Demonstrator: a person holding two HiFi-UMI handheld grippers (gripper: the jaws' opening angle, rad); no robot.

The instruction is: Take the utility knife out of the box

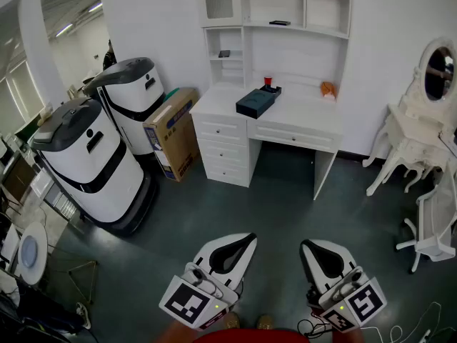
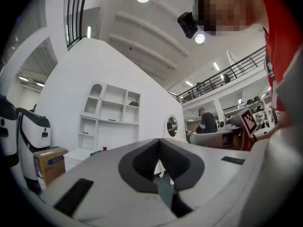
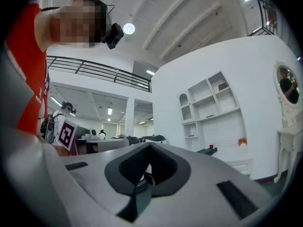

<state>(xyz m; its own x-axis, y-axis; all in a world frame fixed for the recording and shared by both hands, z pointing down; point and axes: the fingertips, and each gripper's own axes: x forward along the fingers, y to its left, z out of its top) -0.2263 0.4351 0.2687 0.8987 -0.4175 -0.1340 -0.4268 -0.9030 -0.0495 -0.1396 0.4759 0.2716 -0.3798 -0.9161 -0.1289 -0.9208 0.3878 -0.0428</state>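
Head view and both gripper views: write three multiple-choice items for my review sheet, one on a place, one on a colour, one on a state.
1. Where is the dark box?
A. on the white desk
B. on a wooden stool
C. in a sink

2. What colour is the small cup behind the box?
A. blue
B. red
C. green

3. How are the left gripper and the right gripper?
A. both wide open
B. left shut on a knife
C. both shut and empty

Answers:
1 A: the head view shows the box lying on the desk top.
2 B: the cup shows plainly red against the white desk.
3 C: in each gripper view the jaws meet at the tips with nothing between them.
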